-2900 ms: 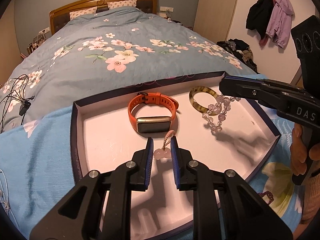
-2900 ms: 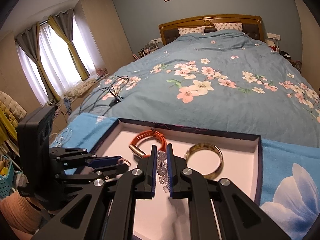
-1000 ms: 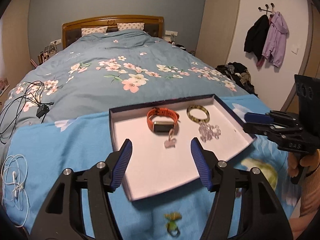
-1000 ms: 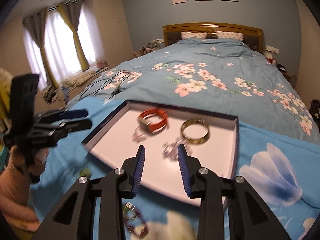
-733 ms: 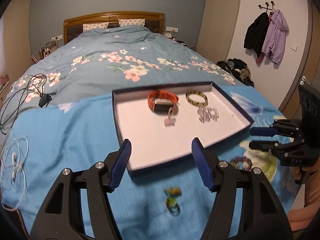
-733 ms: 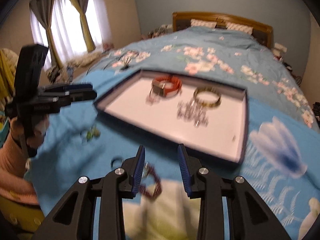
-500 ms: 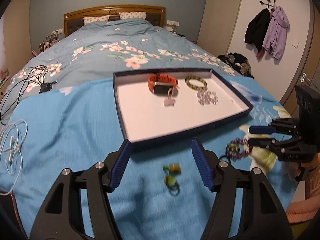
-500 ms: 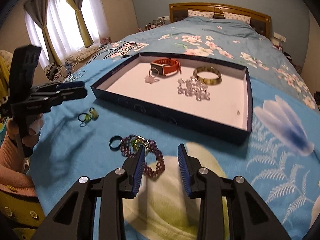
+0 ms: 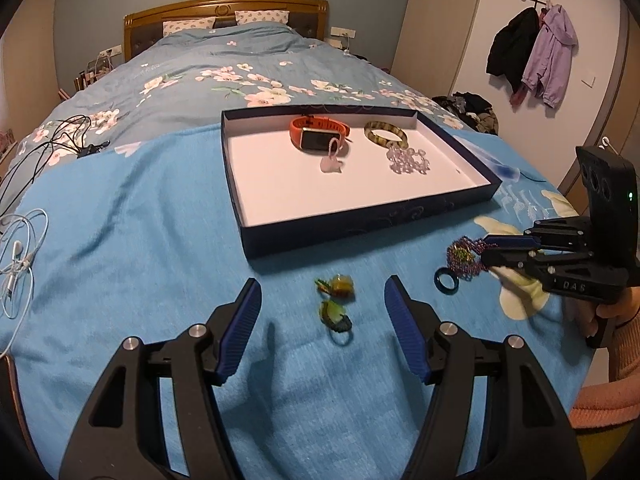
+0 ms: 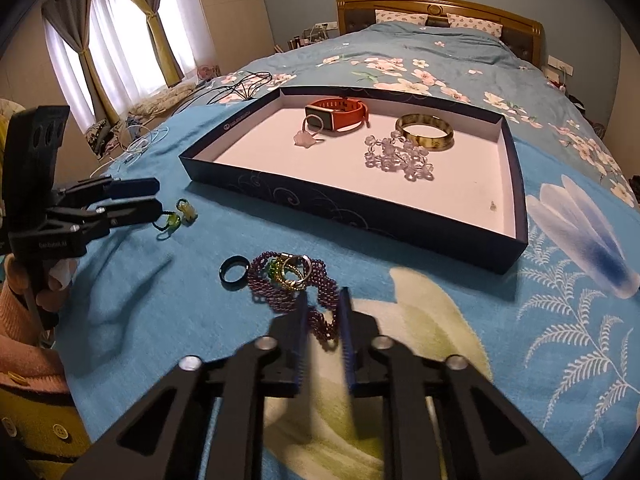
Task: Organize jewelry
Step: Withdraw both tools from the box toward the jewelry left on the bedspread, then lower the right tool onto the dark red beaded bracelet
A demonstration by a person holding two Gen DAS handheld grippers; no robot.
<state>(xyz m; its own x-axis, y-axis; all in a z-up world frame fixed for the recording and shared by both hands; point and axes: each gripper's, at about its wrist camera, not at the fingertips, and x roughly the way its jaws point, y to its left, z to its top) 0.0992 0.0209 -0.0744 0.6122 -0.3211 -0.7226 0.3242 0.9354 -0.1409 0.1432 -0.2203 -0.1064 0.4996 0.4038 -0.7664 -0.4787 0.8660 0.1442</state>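
Right gripper, seen from its own camera: the jaws have just been closing and now stand narrow, with the near loop of the purple bead bracelet between the pads; motion blur there makes it uncertain whether they already pinch the beads, though the side view from the left camera shows the tips drawn together at the bracelet. A second ago these jaws were wider and sat over the box, so the tool has come back and down to the loose pieces on the blue blanket. Just ahead of the tips a cluster of rings lies on the bracelet, and a dark ring sits just to its left. Left gripper: jaws spread wide and holding nothing, straddling the green and yellow trinkets that lie just ahead between the tips; it too has dropped from above the box. Farther out from both tools, the open box already holds the orange watch, the pink pendant, the bangle and the clear bead bracelet. Reading: four pieces are sorted, and a new pair of pickups is probably beginning.
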